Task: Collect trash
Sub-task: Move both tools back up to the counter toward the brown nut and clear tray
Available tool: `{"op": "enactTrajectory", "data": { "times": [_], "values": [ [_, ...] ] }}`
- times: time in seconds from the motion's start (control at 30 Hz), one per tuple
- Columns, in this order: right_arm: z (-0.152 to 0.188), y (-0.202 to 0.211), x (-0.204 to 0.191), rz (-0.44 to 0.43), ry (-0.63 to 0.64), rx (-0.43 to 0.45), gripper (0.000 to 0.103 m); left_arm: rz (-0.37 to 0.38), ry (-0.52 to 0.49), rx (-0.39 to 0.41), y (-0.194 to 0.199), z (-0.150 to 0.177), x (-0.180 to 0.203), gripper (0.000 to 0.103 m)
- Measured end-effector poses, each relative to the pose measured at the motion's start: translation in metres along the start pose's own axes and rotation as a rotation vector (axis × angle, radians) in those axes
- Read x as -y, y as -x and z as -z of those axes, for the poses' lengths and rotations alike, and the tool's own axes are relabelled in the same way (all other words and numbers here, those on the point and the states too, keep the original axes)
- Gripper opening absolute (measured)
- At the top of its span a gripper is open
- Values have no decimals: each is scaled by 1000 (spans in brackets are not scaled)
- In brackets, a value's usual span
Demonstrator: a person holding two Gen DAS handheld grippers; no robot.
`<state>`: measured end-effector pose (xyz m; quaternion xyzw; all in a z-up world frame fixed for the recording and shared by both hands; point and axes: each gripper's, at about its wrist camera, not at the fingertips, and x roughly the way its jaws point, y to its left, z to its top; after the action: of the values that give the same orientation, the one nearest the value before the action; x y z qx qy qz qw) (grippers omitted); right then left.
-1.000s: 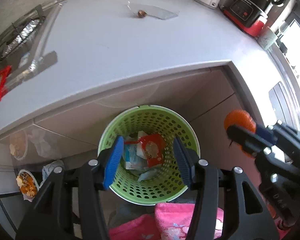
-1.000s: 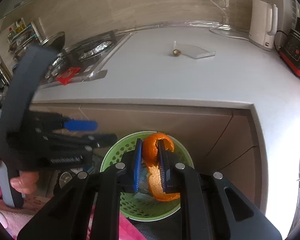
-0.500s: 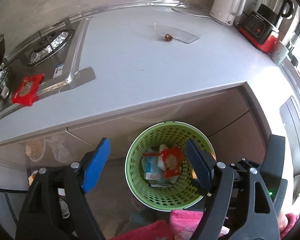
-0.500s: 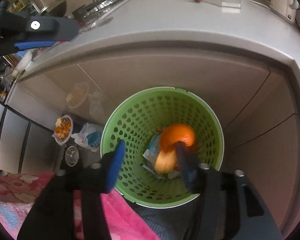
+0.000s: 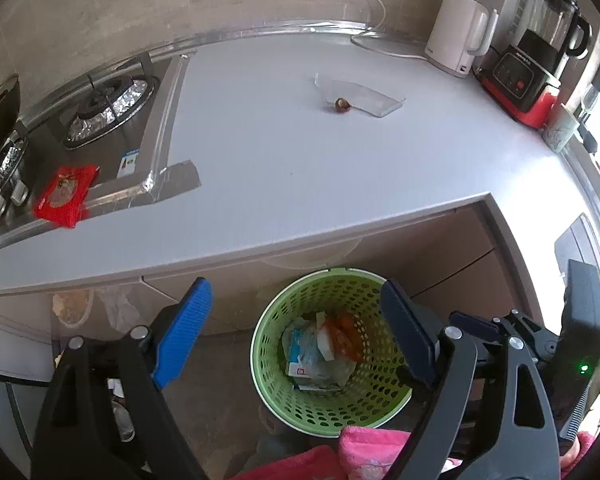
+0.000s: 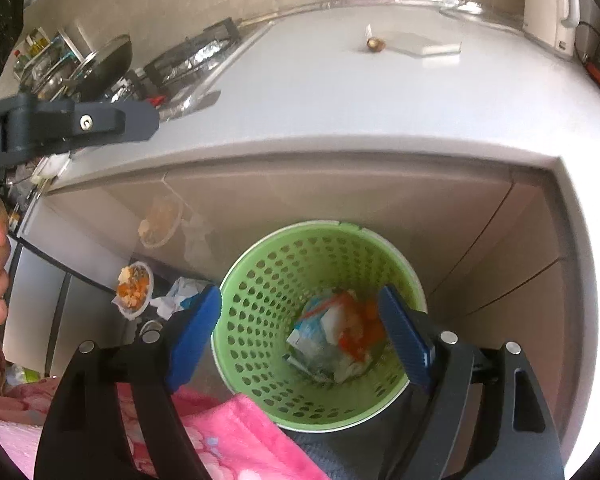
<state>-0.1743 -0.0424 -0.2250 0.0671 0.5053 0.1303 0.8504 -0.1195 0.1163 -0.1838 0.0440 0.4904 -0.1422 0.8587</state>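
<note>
Only the letters "AI" can be read, white on the dark body of the left hand-held gripper (image 6: 72, 124); print on the blender base (image 5: 518, 70) and the stove sticker (image 5: 129, 159) is too small.

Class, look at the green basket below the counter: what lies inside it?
Inside the green basket lie a pale blue-and-white packet, a red-and-white wrapper and orange peel, piled together at the bottom. Anything beneath that pile is covered and cannot be seen.
</note>
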Motion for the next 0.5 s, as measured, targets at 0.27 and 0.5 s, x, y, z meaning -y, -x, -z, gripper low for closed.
{"op": "enactTrajectory", "data": {
  "times": [0.27,0.5],
  "values": [
    [-50,33,25,87,30,121,91,-5,-8,71,6,-40,16,87],
    [-108,52,52,131,74,218,96,7,16,115,-2,-86,32,89]
  ]
}}
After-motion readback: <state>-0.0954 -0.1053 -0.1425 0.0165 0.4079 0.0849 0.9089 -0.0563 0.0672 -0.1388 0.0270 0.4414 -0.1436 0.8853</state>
